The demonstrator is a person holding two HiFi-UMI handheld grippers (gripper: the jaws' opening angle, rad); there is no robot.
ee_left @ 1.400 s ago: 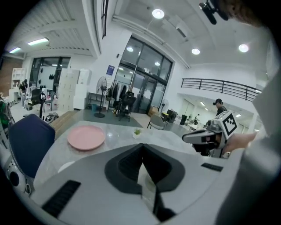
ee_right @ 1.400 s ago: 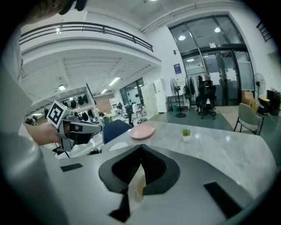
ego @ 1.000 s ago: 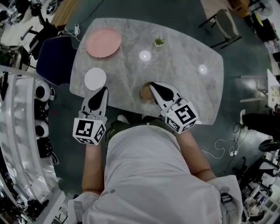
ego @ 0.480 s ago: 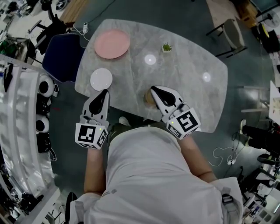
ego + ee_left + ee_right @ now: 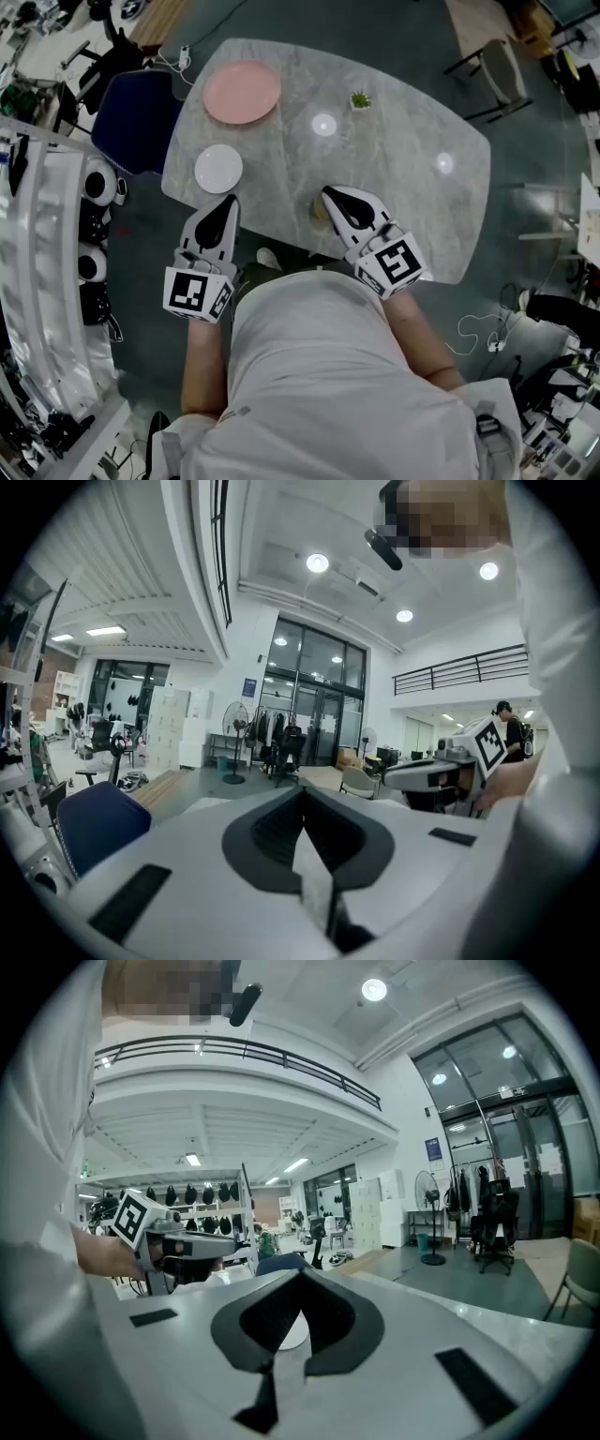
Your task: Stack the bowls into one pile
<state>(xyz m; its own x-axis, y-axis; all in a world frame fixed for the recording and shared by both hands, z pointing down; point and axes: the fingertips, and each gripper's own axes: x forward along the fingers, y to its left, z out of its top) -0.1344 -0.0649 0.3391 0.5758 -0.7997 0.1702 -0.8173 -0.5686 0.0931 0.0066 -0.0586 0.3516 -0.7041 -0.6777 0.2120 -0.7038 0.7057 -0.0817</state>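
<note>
Tools: left tool (image 5: 228, 202) and right tool (image 5: 329, 195) each have jaws together and hold nothing (we judge them poised, not gripping).
Bowls: 3 sit apart on the counter (image 5: 403, 192): pink bowl (image 5: 242, 92), white bowl (image 5: 218, 169), and tan bowl (image 5: 316, 212), half hidden under the right tool.
Pile: we see none.

Sm. plant (image 5: 360, 99) on table (image 5: 403, 197); blue chair (image 5: 136, 117).

A grey marble table (image 5: 394, 187) stands on a dark floor (image 5: 375, 19), a blue chair (image 5: 136, 117) beside it, under round ceiling lights (image 5: 317, 562).
</note>
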